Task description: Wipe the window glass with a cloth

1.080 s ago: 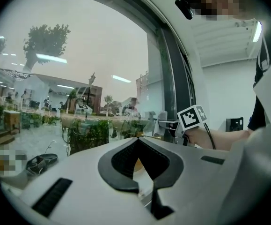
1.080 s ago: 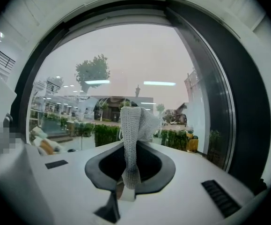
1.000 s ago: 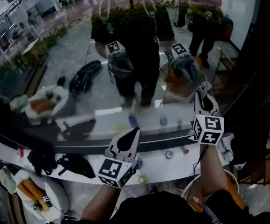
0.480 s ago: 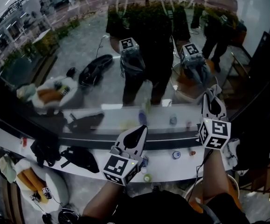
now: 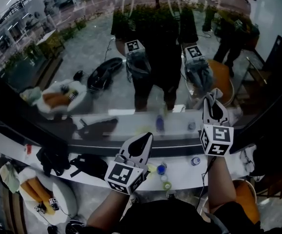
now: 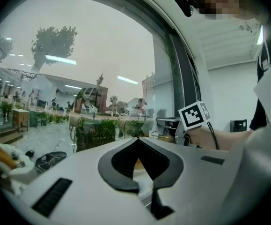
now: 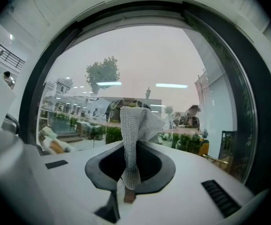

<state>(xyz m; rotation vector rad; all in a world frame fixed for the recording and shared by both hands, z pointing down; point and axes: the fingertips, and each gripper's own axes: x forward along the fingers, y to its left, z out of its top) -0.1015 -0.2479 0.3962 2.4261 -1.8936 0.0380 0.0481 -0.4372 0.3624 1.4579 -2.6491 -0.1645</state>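
The person stands before a big window glass (image 5: 77, 48), which reflects the person's dark figure and both grippers. The right gripper (image 5: 211, 102) is held up at the right side of the pane, above the level of the left one. Its jaws are closed on a light knitted cloth (image 7: 136, 125). In the right gripper view the cloth comes up from between the jaws as a narrow strip, and its upper end folds over to the right. The cloth end is very near the glass, just below its own reflection, but I cannot tell if it really touches. The left gripper (image 5: 144, 138) is lower and more to the middle, and it points toward the bottom edge of the window. In the left gripper view its jaws are closed, tips together, with nothing between them. Under the window runs a white ledge (image 5: 14, 151). On it lie two black bags (image 5: 88, 165) at the left, and some small bottles (image 5: 161, 168) stand just beside the left gripper. An orange basket (image 5: 250, 199) shows at the lower right.
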